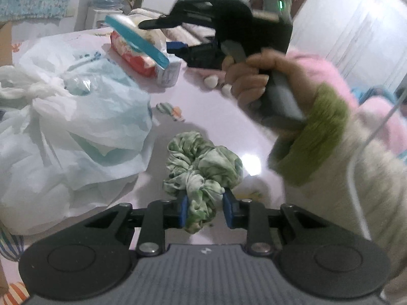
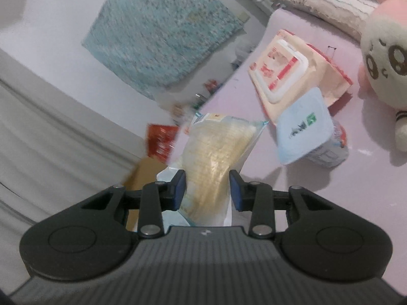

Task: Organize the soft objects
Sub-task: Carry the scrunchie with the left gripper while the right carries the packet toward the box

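Scrunchie (image 1: 201,175) clenched low centre in left gripper (image 1: 205,209) fingers, lifted off pink surface (image 1: 216,117); right gripper (image 2: 207,190) fingers grasp bread packet (image 2: 216,157), probably for sorting.

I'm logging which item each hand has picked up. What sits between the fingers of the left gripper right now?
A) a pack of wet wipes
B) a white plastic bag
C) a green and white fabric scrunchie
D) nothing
C: the left wrist view shows the left gripper shut on the green and white scrunchie, its blue pads pinching the bunched fabric above the pink table.
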The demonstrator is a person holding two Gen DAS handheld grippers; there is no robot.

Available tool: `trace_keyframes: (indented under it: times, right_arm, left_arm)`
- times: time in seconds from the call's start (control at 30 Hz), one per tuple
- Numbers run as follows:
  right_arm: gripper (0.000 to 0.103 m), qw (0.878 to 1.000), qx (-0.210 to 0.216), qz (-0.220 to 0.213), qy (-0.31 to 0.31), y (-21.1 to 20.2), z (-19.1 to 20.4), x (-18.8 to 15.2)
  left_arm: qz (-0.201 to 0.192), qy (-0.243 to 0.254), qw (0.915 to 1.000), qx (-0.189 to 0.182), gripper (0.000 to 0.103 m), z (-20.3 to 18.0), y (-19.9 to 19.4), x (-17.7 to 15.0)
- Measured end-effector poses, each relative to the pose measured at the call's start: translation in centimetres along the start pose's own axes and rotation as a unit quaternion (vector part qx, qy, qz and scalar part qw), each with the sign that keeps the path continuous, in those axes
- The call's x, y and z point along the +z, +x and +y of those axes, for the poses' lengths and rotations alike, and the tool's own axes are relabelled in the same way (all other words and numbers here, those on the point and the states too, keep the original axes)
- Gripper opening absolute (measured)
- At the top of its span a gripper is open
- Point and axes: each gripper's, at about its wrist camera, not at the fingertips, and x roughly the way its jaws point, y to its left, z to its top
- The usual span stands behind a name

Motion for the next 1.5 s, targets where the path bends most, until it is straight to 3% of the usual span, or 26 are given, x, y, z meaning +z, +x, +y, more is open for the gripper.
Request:
trace_keyframes:
  times: [0.17,0.3,0.5,0.77,0.87,1.07,1.23,1.5]
  right_arm:
    - [0.035,0.999,0.045,-0.017,0.019,-0.7,0.5,0.5]
    - [0.035,0.996,0.077,-0.027,0.019,-1.3,1.7,0.6]
    - [0.035,0.994,0.107,-0.031,0.007,-2.1,4.2,0.1]
    - [0.035,0.987,0.156,-0.024,-0.009,-3.1,8.2,-1.1]
    - [0.035,0.986,0.169,-0.009,-0.014,-3.2,9.9,-2.0]
    - [0.035,0.981,0.192,0.037,-0.012,-1.7,12.4,-4.5]
    - [0.035,0.976,0.202,0.079,-0.002,0.7,14.4,-6.9]
    - [0.035,0.965,0.222,0.142,0.017,5.4,17.3,-10.6]
  left_arm:
    - [-0.040,-0.028,0.9983,-0.031,0.028,0.4,-4.2,0.6]
    - [-0.080,-0.040,0.9955,-0.033,0.028,0.8,-8.4,1.3]
    - [-0.136,-0.046,0.9896,0.010,0.028,2.4,-13.4,2.0]
    - [-0.208,-0.103,0.9681,0.095,0.029,7.7,-20.3,3.0]
    - [-0.198,-0.133,0.9618,0.134,0.029,10.8,-20.3,3.9]
    - [-0.121,-0.181,0.9581,0.187,0.029,16.3,-16.6,5.4]
    - [-0.057,-0.227,0.9573,0.170,0.029,19.4,-13.8,6.0]
    - [0.007,-0.283,0.9368,0.205,0.029,23.4,-11.9,4.6]
